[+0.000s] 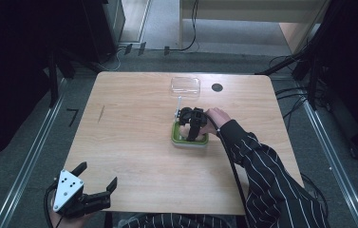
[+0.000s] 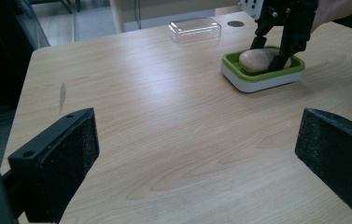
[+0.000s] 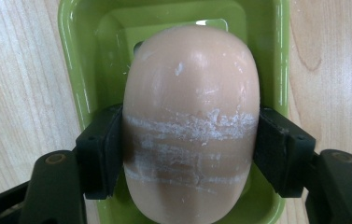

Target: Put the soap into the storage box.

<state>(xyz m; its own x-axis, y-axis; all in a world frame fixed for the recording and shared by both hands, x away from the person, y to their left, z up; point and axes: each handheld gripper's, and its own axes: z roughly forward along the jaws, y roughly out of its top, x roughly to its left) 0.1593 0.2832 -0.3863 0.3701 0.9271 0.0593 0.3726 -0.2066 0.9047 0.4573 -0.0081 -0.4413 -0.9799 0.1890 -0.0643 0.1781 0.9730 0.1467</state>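
Pinkish-beige and smooth, the soap (image 3: pixel 190 121) sits in the green dish (image 3: pixel 78 60) near the middle of the wooden surface (image 1: pixel 134 137), and your right claw (image 3: pixel 190 149) has its two black jaws pressed against the bar's long sides, about midway along. White scuffed bands cross the bar right where the pads meet it, so I'd judge it soft enough to mark and slick enough to squirt out if you squeeze near a rounded end. Keep your hold across the widest middle part, firm but not crushing; it looks solid and fairly light. The dish is shallow with a white base (image 2: pixel 262 81), so a straight lift should clear its rim.

Your right hand (image 1: pixel 217 118) reaches forward over the dish with the claw pointing steeply down into it. Your left claw (image 1: pixel 93 183) hangs off the near left corner of the surface, jaws spread wide and holding nothing. A clear plastic lid (image 1: pixel 185 87) lies beyond the dish, apart from it.
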